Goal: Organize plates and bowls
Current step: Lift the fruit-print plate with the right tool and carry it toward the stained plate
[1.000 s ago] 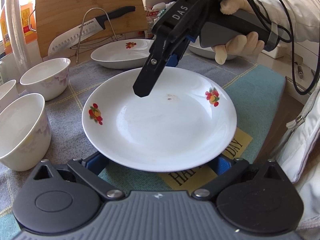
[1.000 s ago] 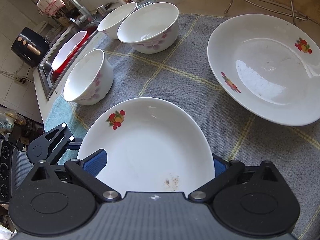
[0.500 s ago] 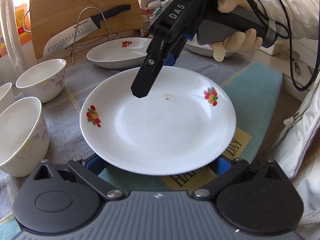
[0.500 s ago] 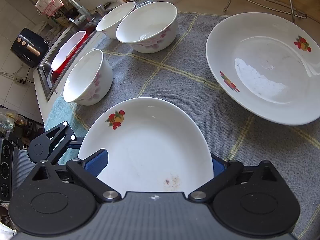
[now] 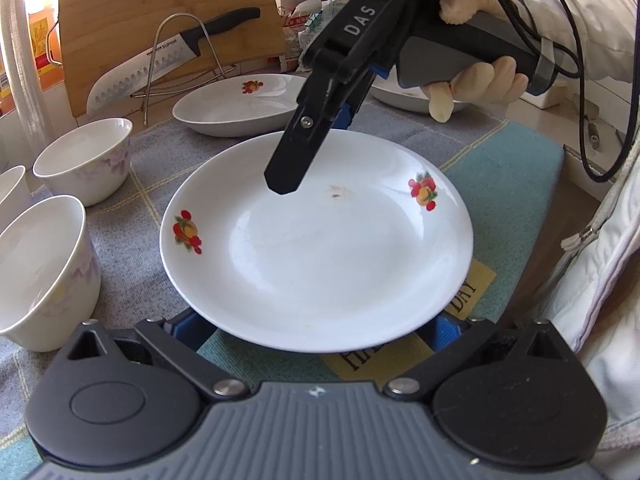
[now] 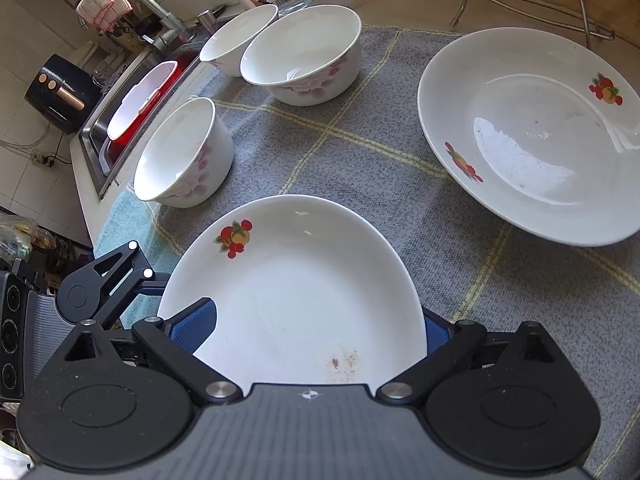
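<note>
**Plate held at both edges, waiting to be stacked**

My right gripper [image 6: 316,332] has its 2 blue pads on either side of the near edge of the small plate [image 6: 296,292], jaws spread wide around it; I cannot tell whether the pads are truly pressing on the rim. My left gripper [image 5: 316,328] sits at the opposite edge of that plate, its pads mostly hidden under the rim, so I cannot tell its grip either. The plate looks slightly raised over the grey checked cloth [image 6: 360,152], with a small brown smear near my right gripper.

Beyond it, the bigger plate [image 6: 532,136] rests on the cloth to the right, well apart. 3 bowls [image 6: 184,152] stand to the left, near the sink [image 6: 108,120].

I judge this as the plate-stacking step. Next I need to carry the small plate level over the bigger one and lower it gently inside.
</note>
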`<state>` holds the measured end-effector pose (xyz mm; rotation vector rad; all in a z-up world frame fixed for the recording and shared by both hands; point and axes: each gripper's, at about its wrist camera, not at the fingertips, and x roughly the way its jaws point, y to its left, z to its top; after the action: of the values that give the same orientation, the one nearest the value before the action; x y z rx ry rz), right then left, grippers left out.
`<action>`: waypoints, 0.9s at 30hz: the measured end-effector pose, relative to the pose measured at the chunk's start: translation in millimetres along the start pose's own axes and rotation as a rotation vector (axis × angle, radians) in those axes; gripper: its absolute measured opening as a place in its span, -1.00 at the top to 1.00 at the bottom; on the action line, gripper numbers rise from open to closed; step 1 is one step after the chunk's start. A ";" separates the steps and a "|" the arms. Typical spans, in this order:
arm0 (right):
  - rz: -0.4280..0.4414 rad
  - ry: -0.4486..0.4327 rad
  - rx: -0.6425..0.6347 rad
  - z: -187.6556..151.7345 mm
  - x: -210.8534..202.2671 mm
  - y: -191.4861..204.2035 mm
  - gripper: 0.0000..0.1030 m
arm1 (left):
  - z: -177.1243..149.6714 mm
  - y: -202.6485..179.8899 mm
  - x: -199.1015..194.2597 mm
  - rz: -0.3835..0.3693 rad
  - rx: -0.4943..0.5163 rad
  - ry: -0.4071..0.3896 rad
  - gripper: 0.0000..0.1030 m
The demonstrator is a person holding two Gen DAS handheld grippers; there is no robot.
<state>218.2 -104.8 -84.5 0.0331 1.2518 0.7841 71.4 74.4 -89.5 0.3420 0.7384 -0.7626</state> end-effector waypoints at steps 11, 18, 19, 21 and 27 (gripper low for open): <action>0.013 -0.037 -0.002 -3.1 -18.3 -4.9 -0.99 | 12.5 -1.2 -0.6 0.001 0.014 0.000 -0.98; 0.005 -0.055 -0.004 -5.9 -28.8 -12.3 -0.99 | 25.3 -8.2 3.0 -0.005 0.022 -0.003 -0.98; 0.004 -0.059 -0.003 -6.7 -31.4 -14.3 -0.99 | 28.0 -9.6 4.0 -0.005 0.025 -0.002 -0.98; 0.002 -0.065 -0.002 -8.2 -35.6 -17.4 -0.99 | 31.7 -11.7 5.3 -0.006 0.030 -0.004 -0.98; -0.001 -0.086 0.005 -13.0 -49.1 -28.4 -0.99 | 45.0 -19.1 11.9 -0.015 0.038 -0.007 -0.98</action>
<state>217.0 -157.7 -60.3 0.0698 1.1719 0.7709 84.9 31.5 -66.8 0.3678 0.7215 -0.7923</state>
